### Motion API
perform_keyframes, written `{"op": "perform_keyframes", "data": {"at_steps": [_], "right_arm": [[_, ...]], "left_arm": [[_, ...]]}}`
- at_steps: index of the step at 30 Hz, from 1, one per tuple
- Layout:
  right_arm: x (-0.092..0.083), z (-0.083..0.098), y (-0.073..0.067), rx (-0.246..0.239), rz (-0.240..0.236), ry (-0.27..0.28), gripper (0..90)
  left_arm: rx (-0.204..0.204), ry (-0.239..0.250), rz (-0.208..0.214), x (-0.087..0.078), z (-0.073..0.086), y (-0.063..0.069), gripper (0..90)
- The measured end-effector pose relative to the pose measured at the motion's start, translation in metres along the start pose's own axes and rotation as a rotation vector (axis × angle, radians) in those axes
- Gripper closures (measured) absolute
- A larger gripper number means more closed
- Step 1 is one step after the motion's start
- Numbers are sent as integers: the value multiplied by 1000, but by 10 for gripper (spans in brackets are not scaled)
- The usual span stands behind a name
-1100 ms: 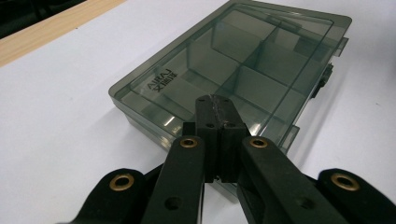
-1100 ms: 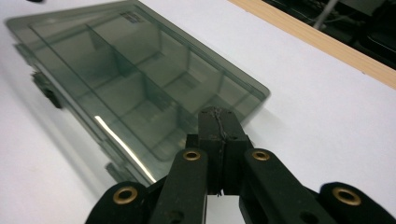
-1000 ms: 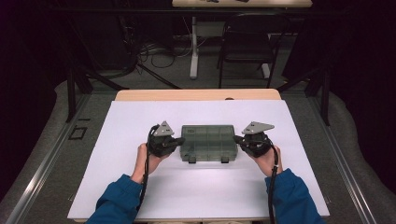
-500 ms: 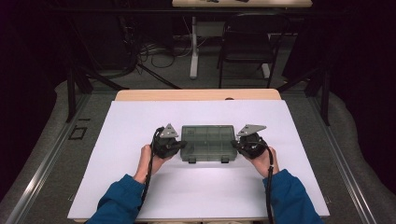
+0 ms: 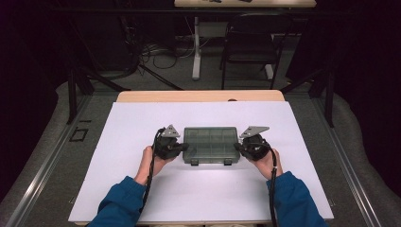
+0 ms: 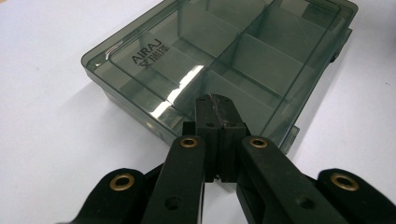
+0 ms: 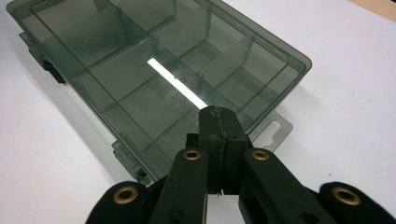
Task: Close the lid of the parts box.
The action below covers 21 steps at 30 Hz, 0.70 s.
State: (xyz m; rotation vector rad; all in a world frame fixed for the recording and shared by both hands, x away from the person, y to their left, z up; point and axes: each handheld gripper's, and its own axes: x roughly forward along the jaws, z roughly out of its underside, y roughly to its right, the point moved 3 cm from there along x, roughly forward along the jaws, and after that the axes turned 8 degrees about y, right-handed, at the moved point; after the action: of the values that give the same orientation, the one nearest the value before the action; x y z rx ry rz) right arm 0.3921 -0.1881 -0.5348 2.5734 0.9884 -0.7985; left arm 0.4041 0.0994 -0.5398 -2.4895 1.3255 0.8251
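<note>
A smoky clear box (image 5: 211, 144) lies flat near the middle of the white worktop (image 5: 142, 118), lid shut, its two latches on the edge nearest the person. Inside, dividers split it into compartments; the lid bears the print AIRAJ at one corner.

The left gripper (image 5: 183, 147) sits at the box's left end, the right gripper (image 5: 238, 149) at its right end, each held in a hand, with blue sleeves behind. In the left gripper view the jaws are pressed together with nothing between them, tips over the box's end edge. The right gripper view shows the same: jaws fully closed, empty, tips above the end with the hang tab (image 7: 275, 132).
</note>
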Motion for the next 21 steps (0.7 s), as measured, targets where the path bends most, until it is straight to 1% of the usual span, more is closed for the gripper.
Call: {"op": "perform_keyframes", "data": {"at_steps": [7,10,11,13,14,15,17,19,20,21], "right_arm": [[0,0,0,6,-2,1,900],[-1,0,-1,0,-2,-4,900],[-1,0,-1,-4,-2,-5,900],[-1,-1,-1,-3,17,-7,813],[-1,-1,-1,1,18,-4,752],[-2,-1,-1,4,17,-15,688],[-3,-1,-1,15,19,-21,566],[-5,0,-1,32,13,-25,427],[-7,1,-1,33,17,-27,364],[-8,1,-2,37,13,-29,328]], "left_arm": [[-6,3,4,0,0,0,896],[-3,1,-1,0,0,0,893],[1,-8,0,-1,-1,1,866],[6,-20,-21,-2,-2,1,790],[1,-19,-35,-3,-2,0,739],[-10,-18,-42,-5,-2,-1,678],[-20,-18,-59,-10,-2,-2,585],[-34,-28,-73,-16,-1,-3,467],[-36,-36,-74,-18,0,-3,424],[-30,-48,-79,-21,2,-4,386]]}}
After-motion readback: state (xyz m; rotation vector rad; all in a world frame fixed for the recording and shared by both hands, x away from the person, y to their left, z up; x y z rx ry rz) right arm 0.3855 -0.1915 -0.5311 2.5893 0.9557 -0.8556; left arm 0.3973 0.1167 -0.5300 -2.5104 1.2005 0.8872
